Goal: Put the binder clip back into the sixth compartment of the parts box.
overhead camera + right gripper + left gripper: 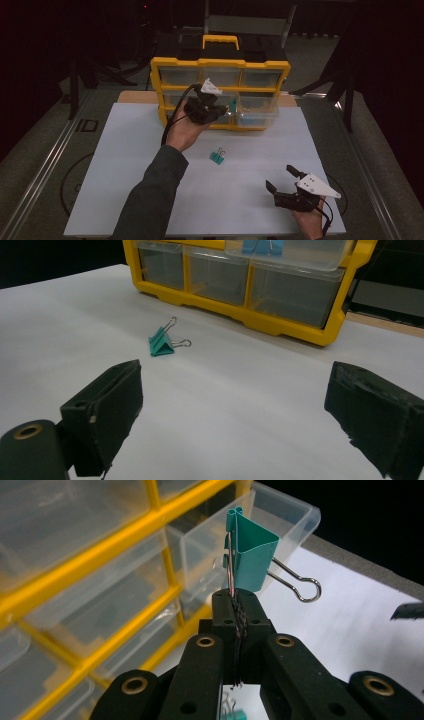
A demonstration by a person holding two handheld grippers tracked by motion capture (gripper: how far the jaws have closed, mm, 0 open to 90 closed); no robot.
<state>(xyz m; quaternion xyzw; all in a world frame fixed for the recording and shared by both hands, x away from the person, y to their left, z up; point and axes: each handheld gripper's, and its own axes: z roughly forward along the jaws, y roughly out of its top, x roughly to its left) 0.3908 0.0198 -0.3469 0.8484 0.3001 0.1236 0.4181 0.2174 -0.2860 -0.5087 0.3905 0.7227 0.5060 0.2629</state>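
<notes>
Left tongs (235,597) clenched on one wire handle of a teal binder clip (251,560); the clip sticks up above the tips, its other handle loop hanging out to the side. In the high view the left tongs (223,108) sit up off the bench, right at the front of the yellow drawer organizer (220,63), with the held clip (232,104) next to a clear drawer (257,117) that is pulled out (bottom row, right side as the high view shows it).

Right tongs (281,179) released, jaws wide apart with nothing between them, low over the white bench (130,165) near its front right corner.

Second teal binder clip (217,157) lies on the bench between the two hands, well apart from both; seen too ahead of the right tongs (162,344).
</notes>
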